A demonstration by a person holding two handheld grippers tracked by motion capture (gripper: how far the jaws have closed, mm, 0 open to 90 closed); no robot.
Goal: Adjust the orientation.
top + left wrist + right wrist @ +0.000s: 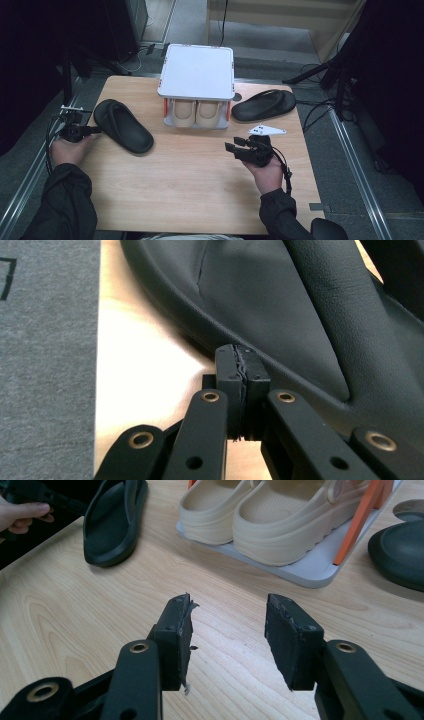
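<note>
Black slide sandal (123, 125) lies flat on wooden table (190, 195), just ahead of our left gripper (96, 130); jaws fully closed, tips at sandal's edge, pinching nothing we can see. Our right gripper (235, 144) hovers with jaws wide apart, empty. Beige clogs (196, 113) already on rack (196, 71); second black sandal (263, 104) beyond right gripper. We judge both black sandals not yet racked.

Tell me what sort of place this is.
Probably a lab or studio set up for recording: a wooden table on grey carpet, dark stands and cables around it, and staged props, namely a small white shoe rack holding beige clogs with black slippers either side.
</note>
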